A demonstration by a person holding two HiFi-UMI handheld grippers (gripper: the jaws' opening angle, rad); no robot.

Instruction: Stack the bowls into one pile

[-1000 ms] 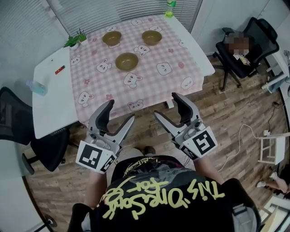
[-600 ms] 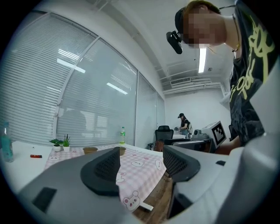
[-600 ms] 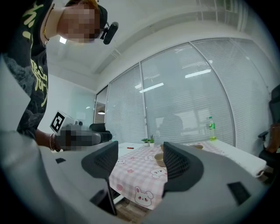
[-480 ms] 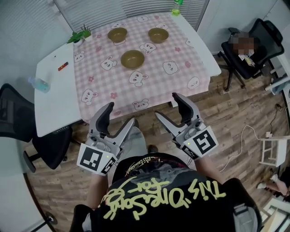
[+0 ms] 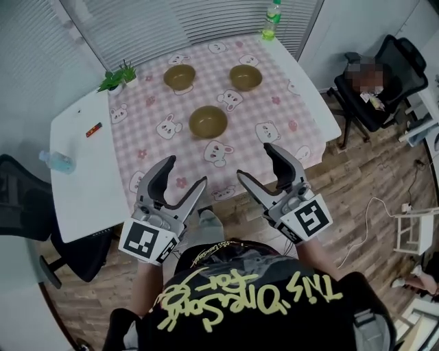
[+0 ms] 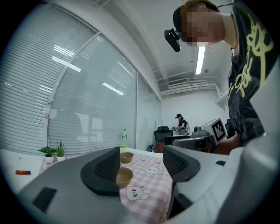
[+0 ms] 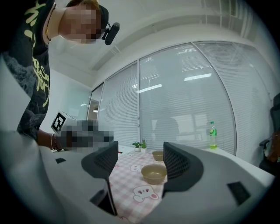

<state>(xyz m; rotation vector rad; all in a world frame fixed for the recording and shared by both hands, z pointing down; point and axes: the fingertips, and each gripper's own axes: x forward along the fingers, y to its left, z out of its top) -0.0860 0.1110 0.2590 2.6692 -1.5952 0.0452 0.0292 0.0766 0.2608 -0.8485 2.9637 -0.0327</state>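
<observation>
**Head view, with both gripper views.** The left gripper (image 5: 184,175) and the right gripper (image 5: 256,162) were held side by side at lower centre of the frame. Both pointed toward the white table (image 5: 82,178). In the picture their tips overlapped the near edge of the pink checked cloth (image 5: 274,130).

Each gripper's jaws stood wide apart with nothing gripped, and neither gripper touched a bowl.

Three olive-brown bowls sat upright on the cloth in a triangle, well apart and unstacked:
- The near bowl (image 5: 208,121) was at centre frame.
- The rear left bowl (image 5: 180,77) and the rear right bowl (image 5: 245,77) were at upper centre.

A green bottle (image 5: 271,20) stood at the table's far edge, at the top of the frame. A potted plant (image 5: 116,75) stood at upper left, just beside the cloth. A clear bottle (image 5: 55,161) lay at the table's left edge, and a black office chair (image 5: 381,75) stood at the right.

In the left gripper view, the near bowl appeared partly behind the left-hand jaw, with one rear bowl above it. In the right gripper view, the near bowl appeared in the gap between the jaws, lying well beyond them on the cloth.
</observation>
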